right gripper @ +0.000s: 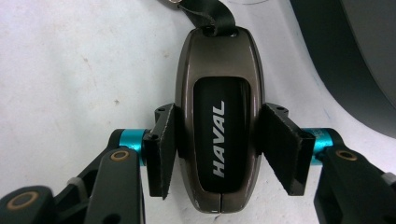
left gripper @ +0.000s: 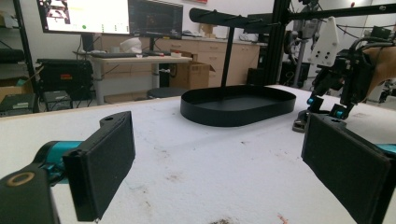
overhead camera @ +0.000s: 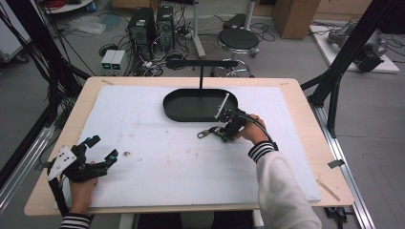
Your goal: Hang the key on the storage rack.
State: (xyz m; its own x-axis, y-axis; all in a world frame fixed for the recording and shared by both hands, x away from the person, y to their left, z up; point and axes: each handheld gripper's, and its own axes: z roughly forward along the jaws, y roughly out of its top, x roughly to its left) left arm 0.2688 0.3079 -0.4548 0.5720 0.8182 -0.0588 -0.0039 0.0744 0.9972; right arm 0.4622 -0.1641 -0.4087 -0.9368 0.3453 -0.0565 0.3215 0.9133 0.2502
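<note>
A dark metallic car key fob [right gripper: 219,135] marked HAVAL, with a black strap at its far end, lies on the white sheet. My right gripper [right gripper: 219,156] is shut on the fob, its pads pressed against both long sides. In the high view the right gripper [overhead camera: 218,132] holds the fob [overhead camera: 205,134] just in front of the black oval tray [overhead camera: 172,112]. My left gripper [overhead camera: 103,148] rests near the table's front left corner, wide open with nothing between its pads [left gripper: 105,163]. From the left gripper view, the right gripper [left gripper: 327,105] and fob [left gripper: 299,125] sit low on the sheet.
A white foam sheet [overhead camera: 157,162] covers the wooden table [overhead camera: 305,109]. A thin post with a black crossbar [overhead camera: 200,63] rises behind the tray [left gripper: 233,112]. Small dark specks [overhead camera: 127,153] mark the sheet near the left gripper. Stool, computers and cables stand beyond the table.
</note>
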